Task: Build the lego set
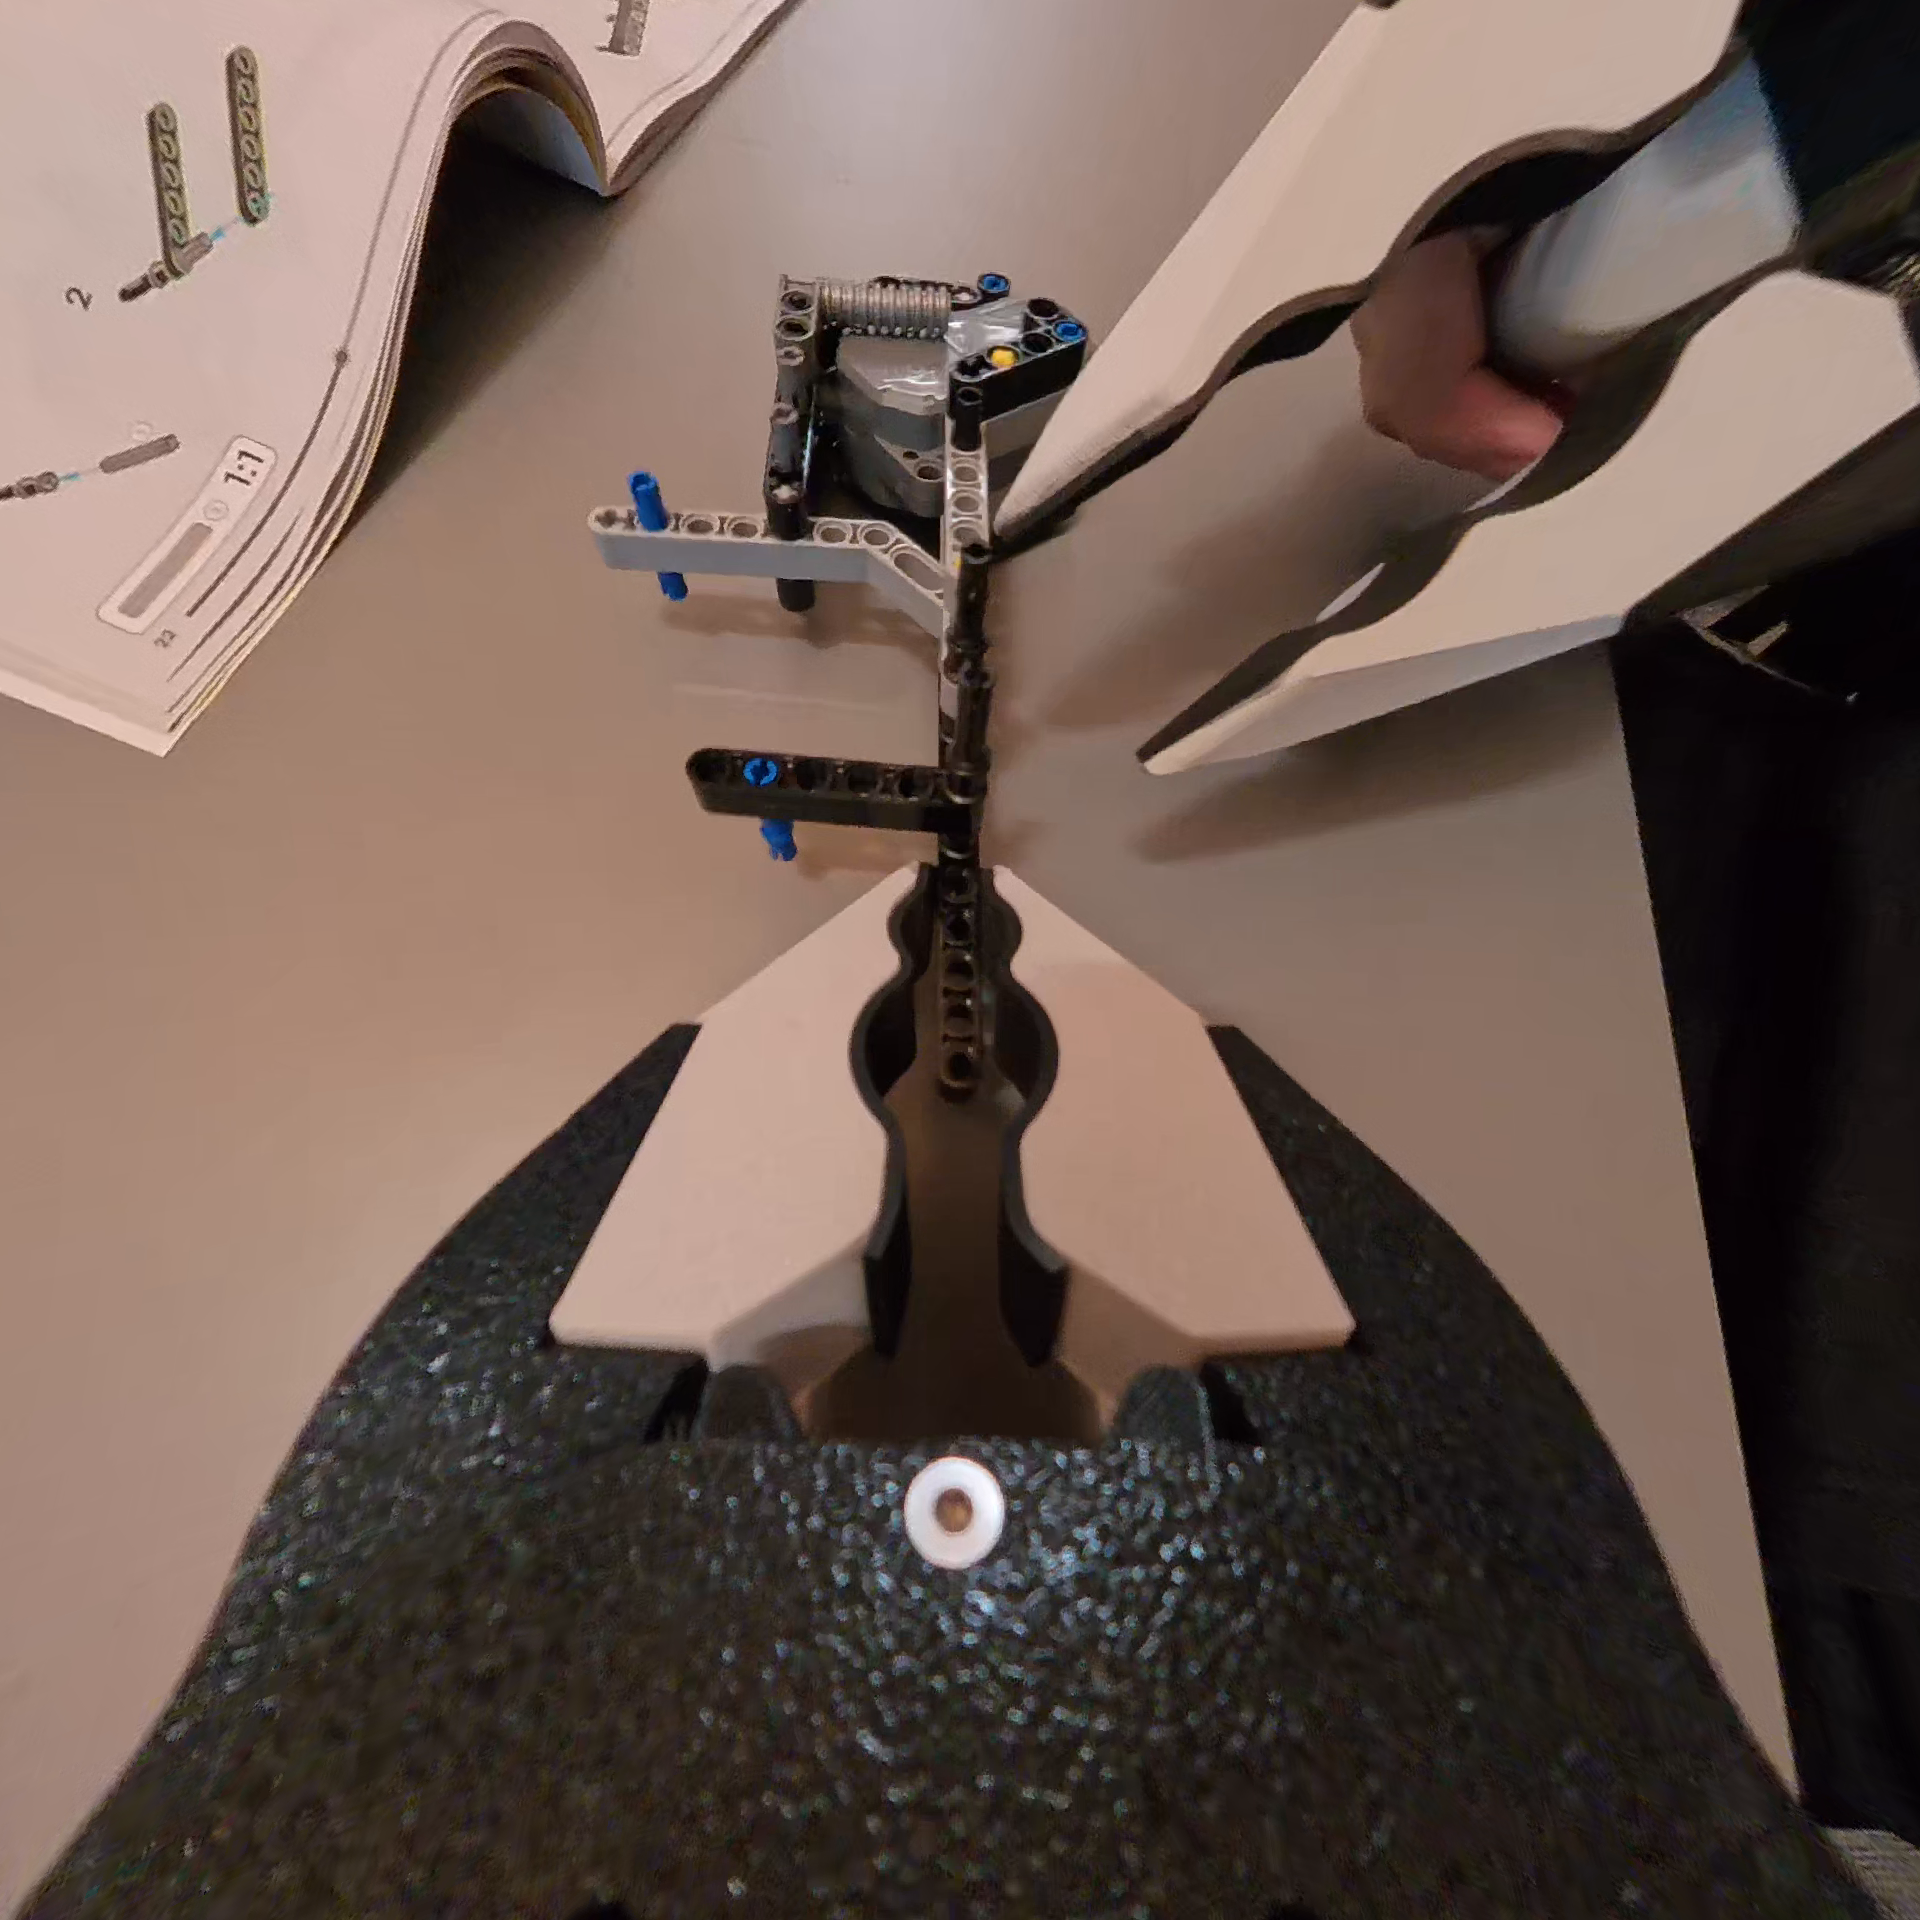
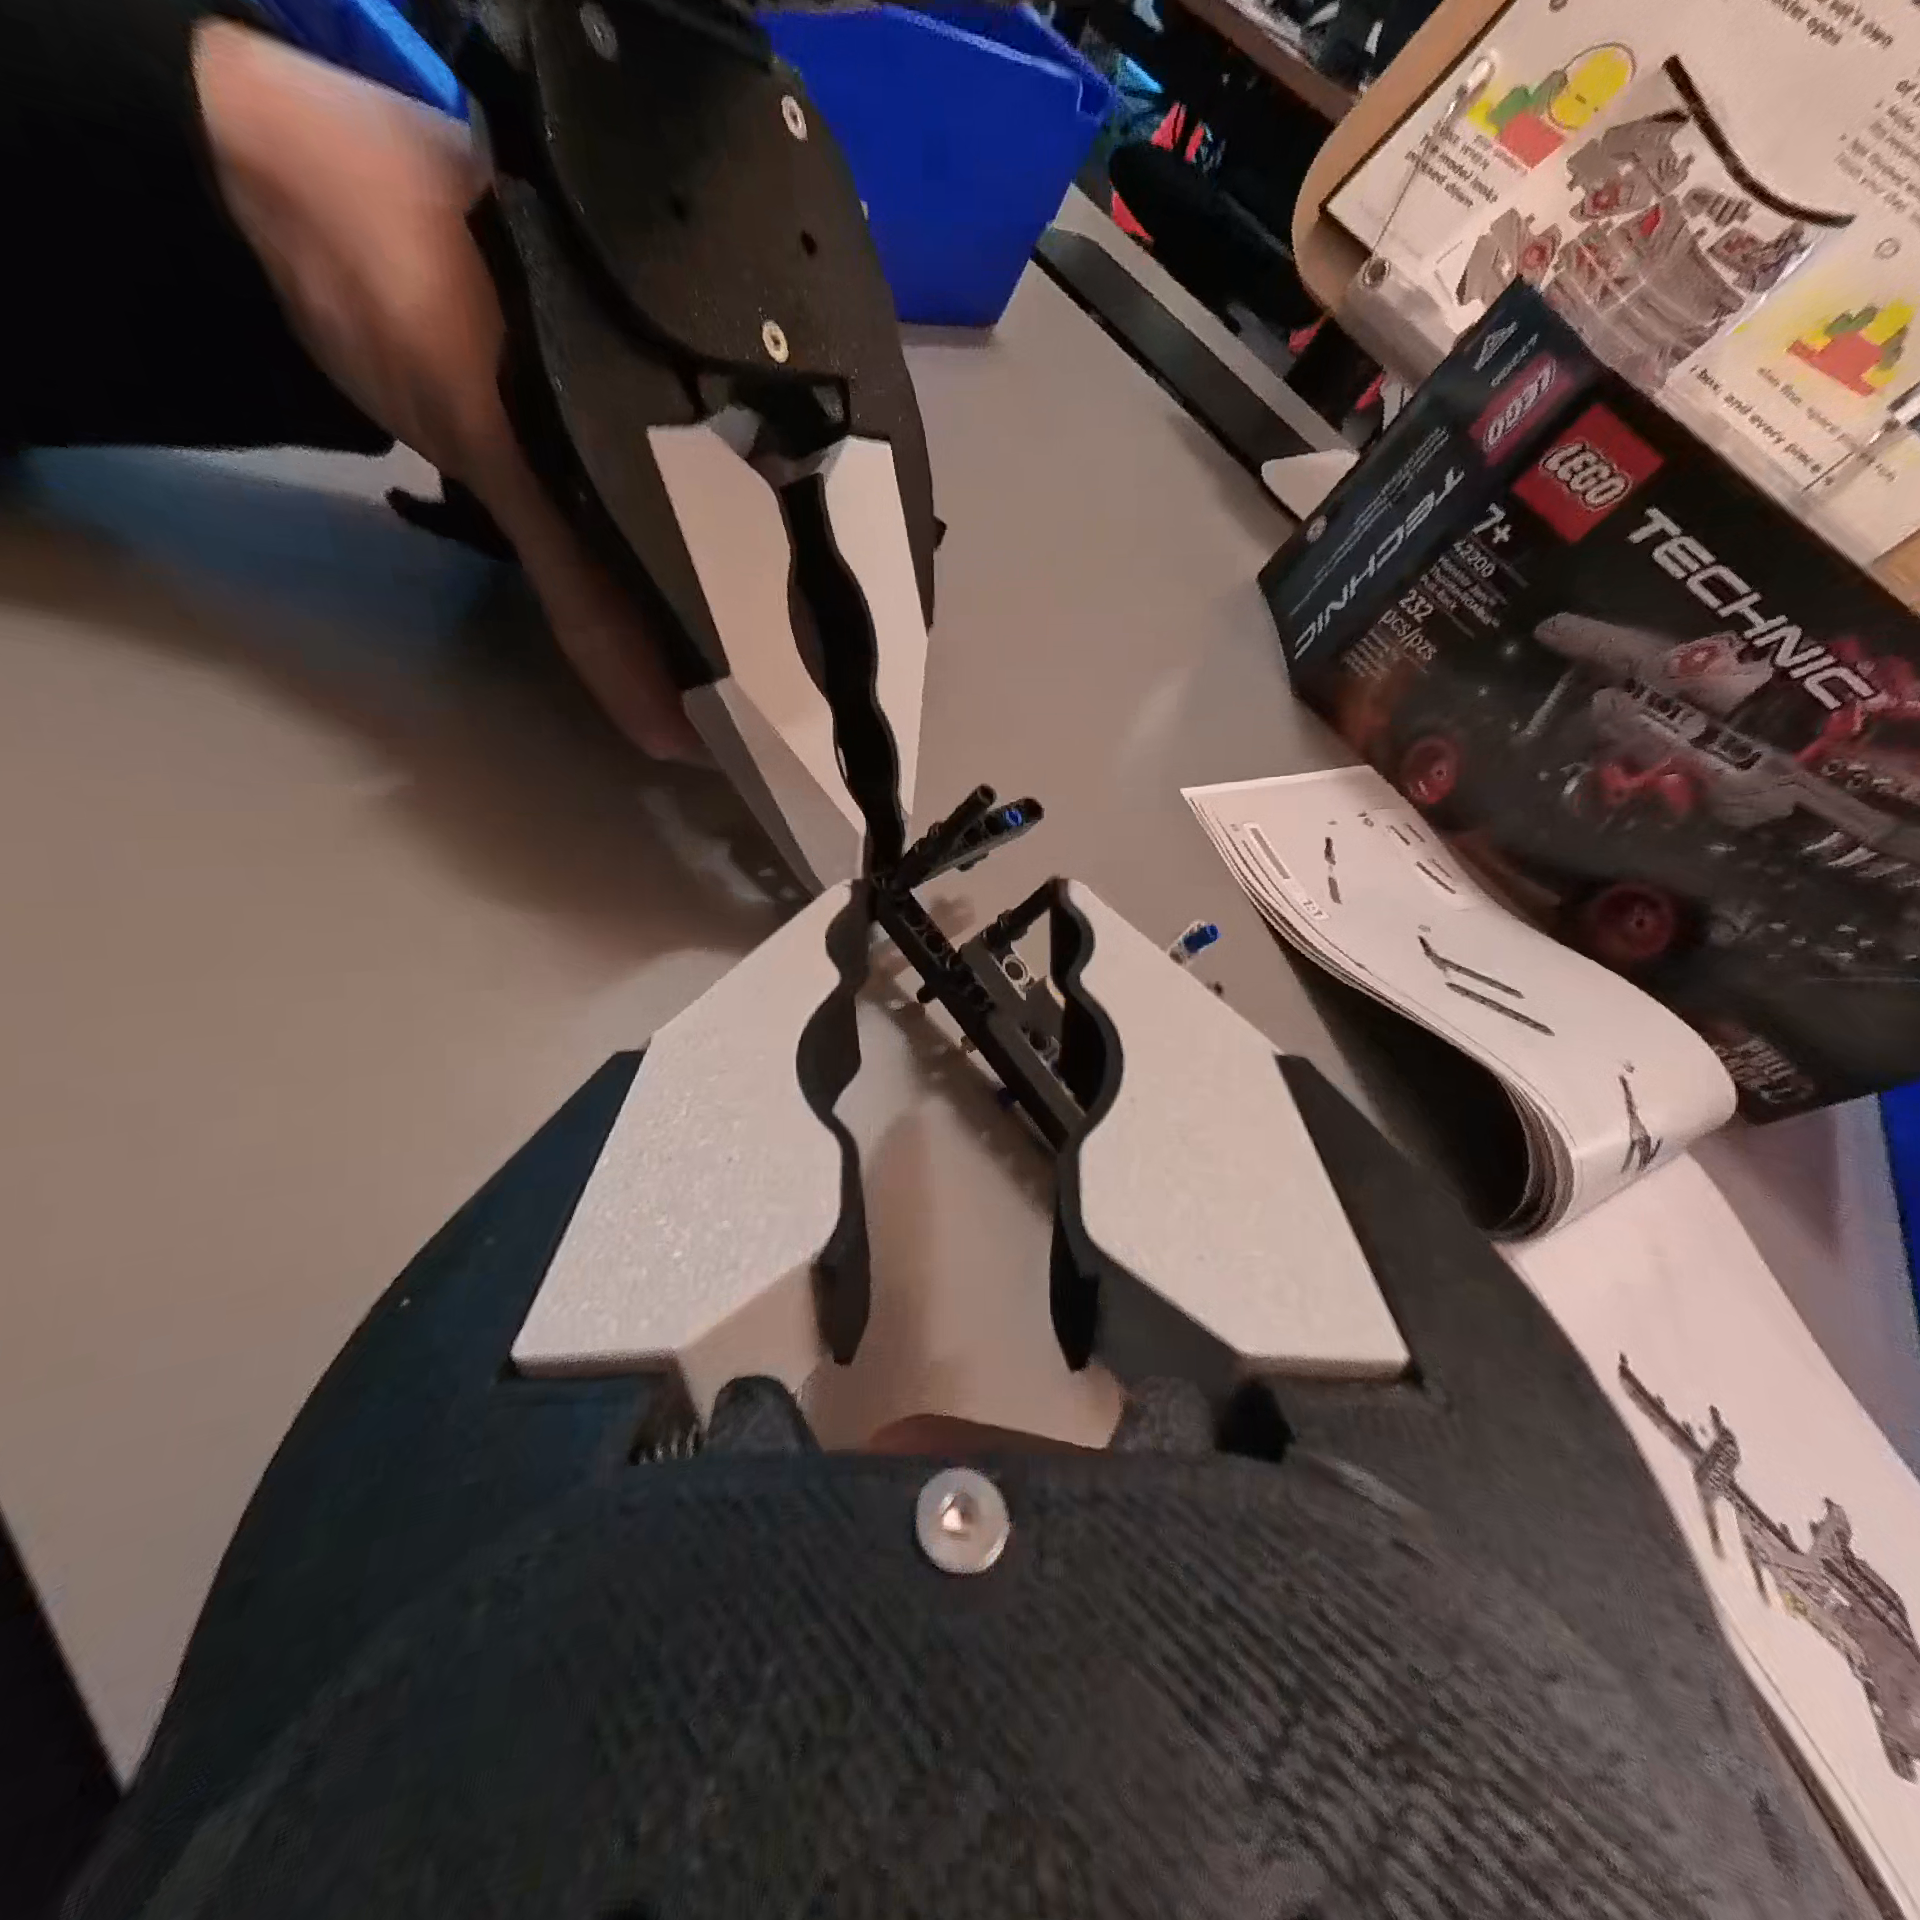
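The left tongs pinched the long black beam of the half-built grey and black toy frame, over the tan bench. The right tongs were spread wide around it.

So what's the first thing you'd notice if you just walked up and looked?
The half-built lego model in the middle of the table, with its black beam pinched in the left gripper. The right gripper is open around it. An open instruction booklet lies at the far left, and the set's box stands beyond it.
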